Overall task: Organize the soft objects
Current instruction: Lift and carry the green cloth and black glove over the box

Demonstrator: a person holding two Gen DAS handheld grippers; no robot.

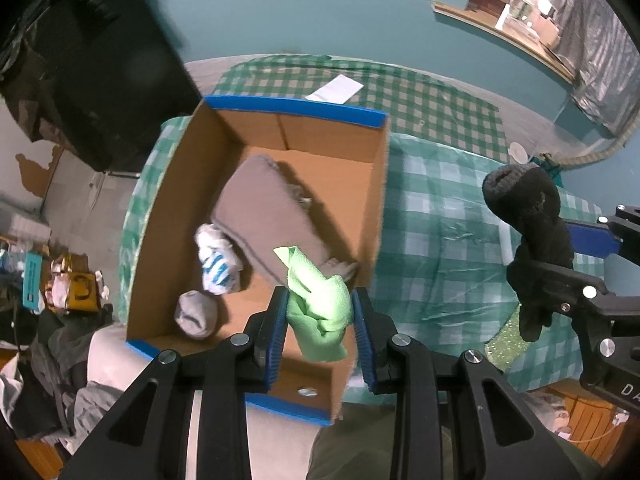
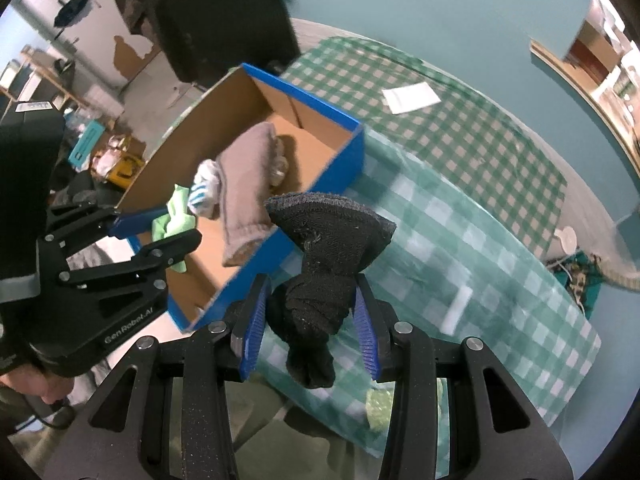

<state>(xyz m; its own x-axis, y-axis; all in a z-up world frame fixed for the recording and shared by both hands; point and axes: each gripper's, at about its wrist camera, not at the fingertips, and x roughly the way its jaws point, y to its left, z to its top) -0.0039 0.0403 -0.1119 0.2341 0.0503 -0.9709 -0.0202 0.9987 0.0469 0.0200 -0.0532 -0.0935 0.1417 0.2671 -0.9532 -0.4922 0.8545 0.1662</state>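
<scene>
bench (image 1: 432, 200): checked cloth, carries all | box (image 1: 296, 110): open-topped, already holds 3 soft items, so it is my drop spot | left jaws (image 1: 320, 312): pinching green cloth (image 1: 320, 300) above box | right jaws (image 2: 310, 312): pinching black sock (image 2: 320, 272) beside box, over bench

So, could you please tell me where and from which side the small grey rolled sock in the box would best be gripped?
Probably across the middle of the grey rolled sock, coming straight down from above. It is a compact rounded bundle lying on the box floor near a corner, so the walls block a sideways approach.
</scene>
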